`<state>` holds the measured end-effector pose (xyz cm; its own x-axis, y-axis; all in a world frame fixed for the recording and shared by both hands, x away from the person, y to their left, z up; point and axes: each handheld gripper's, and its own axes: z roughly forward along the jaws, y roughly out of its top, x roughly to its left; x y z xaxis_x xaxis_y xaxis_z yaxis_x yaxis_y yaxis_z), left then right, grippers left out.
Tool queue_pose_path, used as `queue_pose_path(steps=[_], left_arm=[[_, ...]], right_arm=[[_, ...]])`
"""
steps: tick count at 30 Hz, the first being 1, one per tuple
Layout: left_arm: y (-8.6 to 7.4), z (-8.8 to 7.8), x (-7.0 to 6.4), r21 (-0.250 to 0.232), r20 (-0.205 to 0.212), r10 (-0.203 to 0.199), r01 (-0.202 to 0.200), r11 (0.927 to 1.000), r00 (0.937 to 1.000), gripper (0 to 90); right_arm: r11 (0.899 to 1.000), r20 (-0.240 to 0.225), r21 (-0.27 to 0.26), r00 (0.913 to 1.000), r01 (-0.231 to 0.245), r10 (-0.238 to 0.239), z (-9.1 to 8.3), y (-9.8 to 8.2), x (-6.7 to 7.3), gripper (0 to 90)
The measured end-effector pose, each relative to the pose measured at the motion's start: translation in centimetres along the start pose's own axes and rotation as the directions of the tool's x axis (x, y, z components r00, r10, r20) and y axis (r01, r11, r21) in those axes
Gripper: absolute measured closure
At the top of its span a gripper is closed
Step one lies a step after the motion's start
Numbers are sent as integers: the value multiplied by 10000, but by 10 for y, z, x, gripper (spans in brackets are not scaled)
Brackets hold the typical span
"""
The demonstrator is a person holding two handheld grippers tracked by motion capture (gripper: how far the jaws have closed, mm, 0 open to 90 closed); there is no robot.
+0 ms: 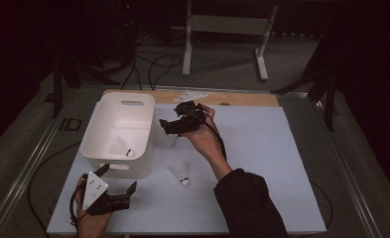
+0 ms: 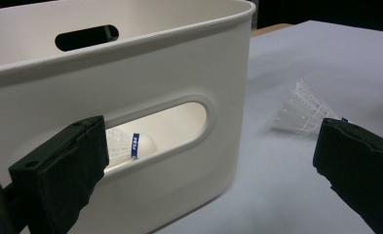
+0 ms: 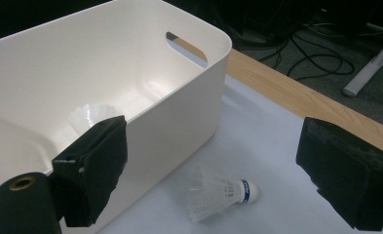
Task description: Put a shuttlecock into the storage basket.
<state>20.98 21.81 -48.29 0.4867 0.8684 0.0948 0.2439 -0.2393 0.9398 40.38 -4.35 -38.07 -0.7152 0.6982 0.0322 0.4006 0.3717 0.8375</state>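
Observation:
A white plastic bin with handle slots stands on the left of the table. One white shuttlecock lies inside it, and shows through the slot and past the rim. A second shuttlecock lies on the mat in front of the bin's right corner. A third lies beside the bin's right wall. My right gripper hovers open just above that third one. My left gripper is open and empty at the near left, facing the bin's front wall.
A pale mat covers the table, with a wooden strip along its far edge. On the floor beyond are cables and a white stand. The person's dark sleeve comes in at bottom centre.

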Motion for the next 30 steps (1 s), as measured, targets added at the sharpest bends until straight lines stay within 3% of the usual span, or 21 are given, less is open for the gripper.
queue_pose_path(steps=[20,30], left_arm=[[0,-1,1,-22,-15,-6,6,10000,10000,3],[0,-1,1,-27,-15,3,-3,10000,10000,2]], right_arm=[[9992,460,317,9987,-228,214,15,-13,-12,118],[9988,676,478,9977,-80,48,24,-19,-15,120]])
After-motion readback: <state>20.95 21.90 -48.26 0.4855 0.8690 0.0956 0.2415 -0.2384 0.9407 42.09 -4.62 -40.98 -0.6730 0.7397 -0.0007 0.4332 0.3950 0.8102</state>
